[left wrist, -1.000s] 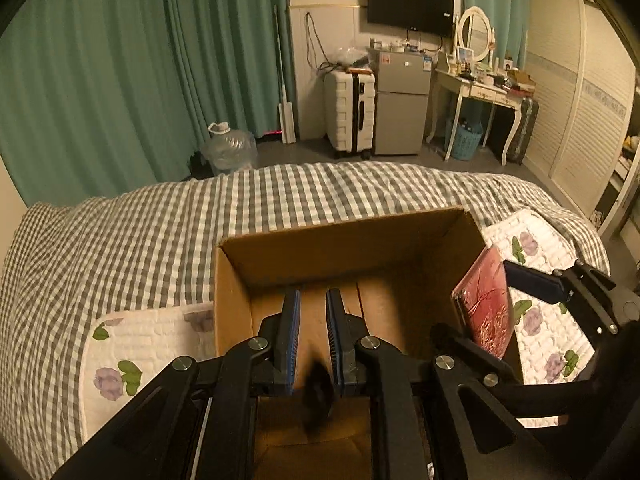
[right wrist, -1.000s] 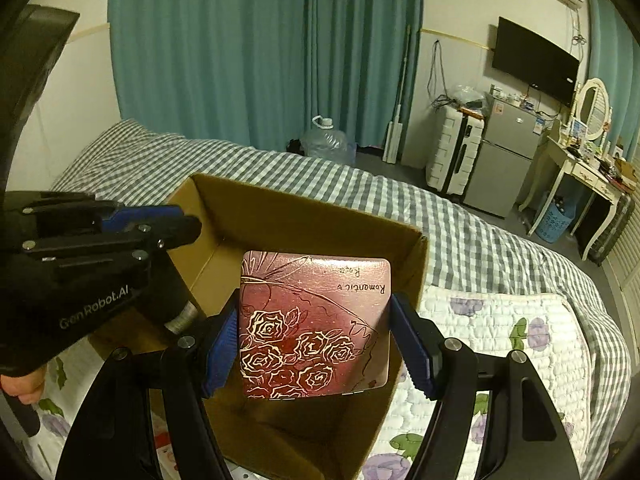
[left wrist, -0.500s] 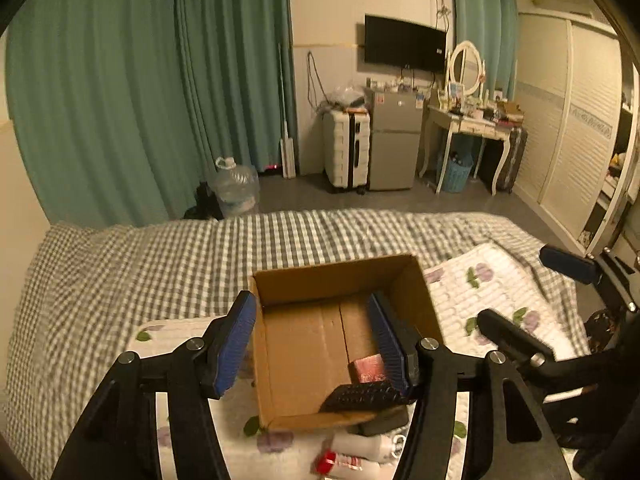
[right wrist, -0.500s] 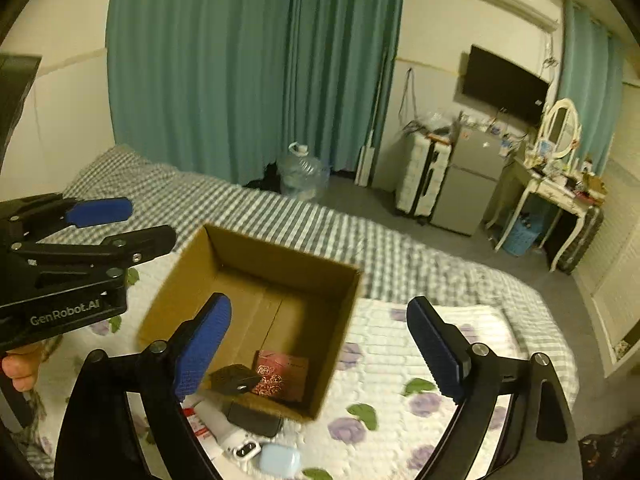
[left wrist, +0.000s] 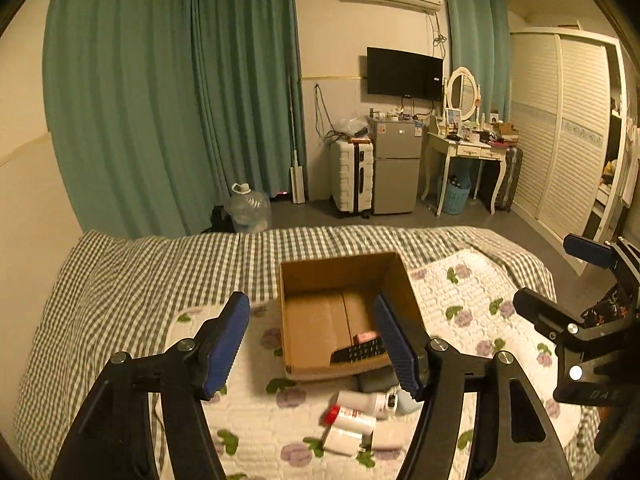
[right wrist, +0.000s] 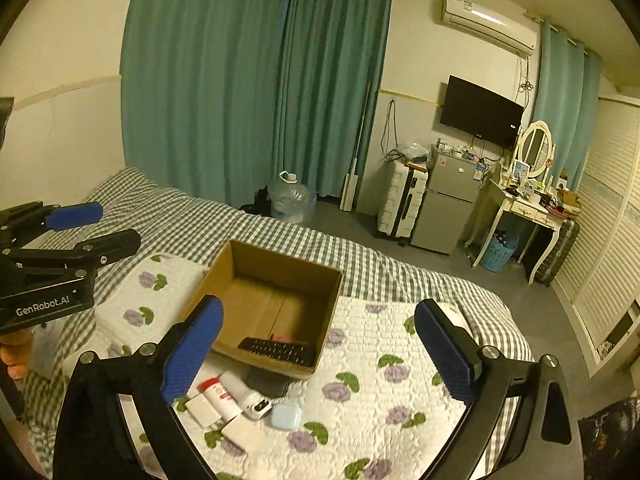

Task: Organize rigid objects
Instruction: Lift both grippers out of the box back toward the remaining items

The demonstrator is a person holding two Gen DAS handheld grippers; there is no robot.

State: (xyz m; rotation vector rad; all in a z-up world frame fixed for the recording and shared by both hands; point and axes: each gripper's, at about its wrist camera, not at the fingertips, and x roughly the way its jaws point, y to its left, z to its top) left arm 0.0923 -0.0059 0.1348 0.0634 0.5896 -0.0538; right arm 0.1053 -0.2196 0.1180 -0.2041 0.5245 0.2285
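Observation:
An open cardboard box (left wrist: 344, 280) (right wrist: 276, 276) stands on the floral quilt. Inside it lie a black remote (left wrist: 358, 354) (right wrist: 278, 350) and a red tin (left wrist: 366, 336) (right wrist: 282, 338). My left gripper (left wrist: 310, 332) (right wrist: 100, 228) hovers above and in front of the box, its jaws opening, with nothing between them. My right gripper (right wrist: 320, 320) (left wrist: 554, 276) hangs to the right at a similar height, jaws also opening and empty. In front of the box lie a white tube with a red cap (right wrist: 218, 394) (left wrist: 352, 416), a light blue case (right wrist: 286, 416) and a few white items.
A dark flat object (right wrist: 268, 386) lies against the box's front. The quilt (right wrist: 400, 380) covers a checked bedspread (left wrist: 120, 280). Beyond the bed are a water jug (left wrist: 246, 208), a white suitcase (left wrist: 352, 176), a small fridge (left wrist: 396, 168) and a dressing table (left wrist: 468, 152).
Both grippers rose and drew back from the box. The right one let go of the red tin and the left one of the black remote; both now lie in the box. Both jaws opened wide.

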